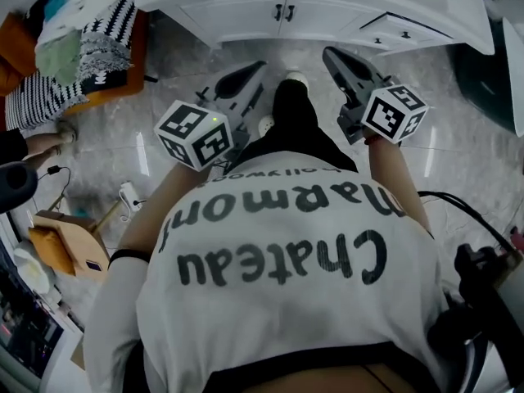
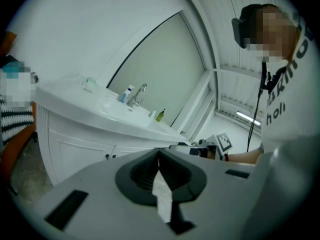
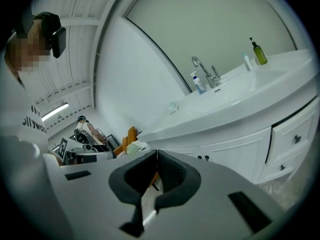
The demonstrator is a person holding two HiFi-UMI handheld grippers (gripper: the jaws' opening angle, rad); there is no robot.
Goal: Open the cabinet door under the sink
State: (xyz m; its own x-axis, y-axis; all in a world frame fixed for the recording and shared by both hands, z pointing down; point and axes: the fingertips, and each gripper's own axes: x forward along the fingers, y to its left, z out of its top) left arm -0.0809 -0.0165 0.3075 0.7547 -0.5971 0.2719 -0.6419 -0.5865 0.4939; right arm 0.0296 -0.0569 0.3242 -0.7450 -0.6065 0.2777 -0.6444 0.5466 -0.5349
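The white cabinet under the sink (image 1: 246, 11) has two doors that meet at a pair of small dark knobs (image 1: 283, 11); both doors are closed. In the head view my left gripper (image 1: 255, 68) and right gripper (image 1: 329, 54) point toward it from a short way back, over the floor, touching nothing. Each gripper's jaws are shut with nothing between them. The left gripper view has its shut tips (image 2: 158, 152) right of the knobs (image 2: 110, 156). From the right gripper (image 3: 156, 152), the knobs (image 3: 203, 158) show under the countertop (image 3: 235, 109).
Drawers (image 1: 393, 33) flank the doors on the right. A chair piled with clothes (image 1: 82, 47) stands left, a cardboard box (image 1: 61, 240) and cables lower left, a dark bin (image 1: 491, 64) at right. My foot (image 1: 293, 80) is between the grippers. A faucet (image 3: 205, 71) and bottles sit on the sink top.
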